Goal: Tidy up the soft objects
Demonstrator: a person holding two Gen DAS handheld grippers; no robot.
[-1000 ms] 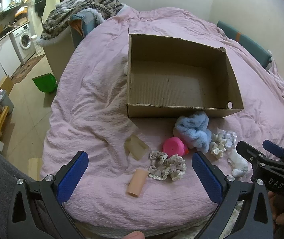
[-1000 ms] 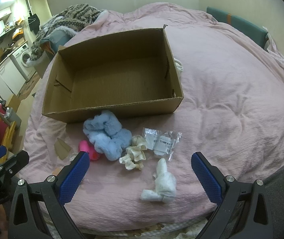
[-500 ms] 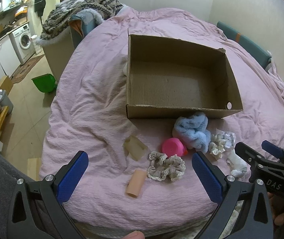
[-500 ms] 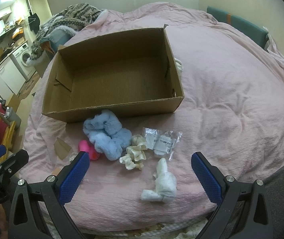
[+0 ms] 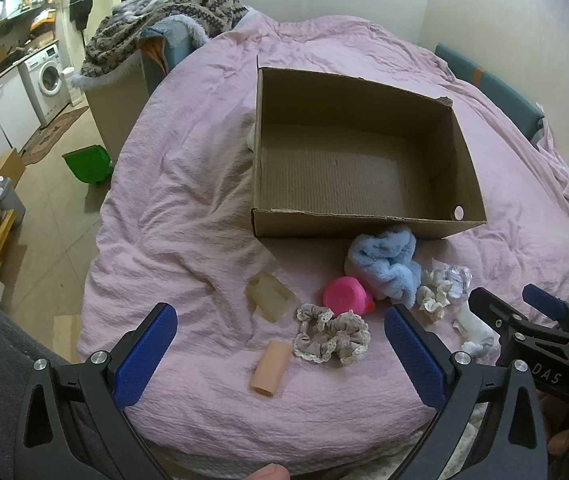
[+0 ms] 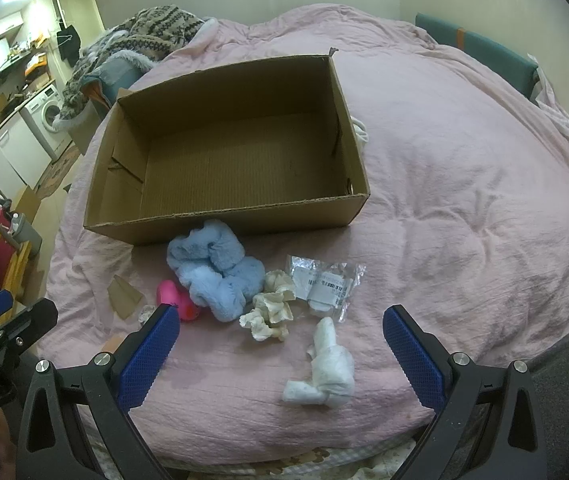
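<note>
Pink bed (image 5: 188, 184), cardboard box (image 5: 356, 168), scrunchies (image 5: 330, 334)

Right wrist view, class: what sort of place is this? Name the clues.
Probably a small studio flat: a bed with a pink quilt fills the room, while a washing machine and kitchen shelves stand just beyond it.

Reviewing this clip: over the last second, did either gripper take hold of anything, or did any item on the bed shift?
Nothing visibly changed. The left gripper and right gripper hover open and empty as before, the cardboard box holds nothing, and the blue fluffy scrunchie and the other items lie where they were.
</note>
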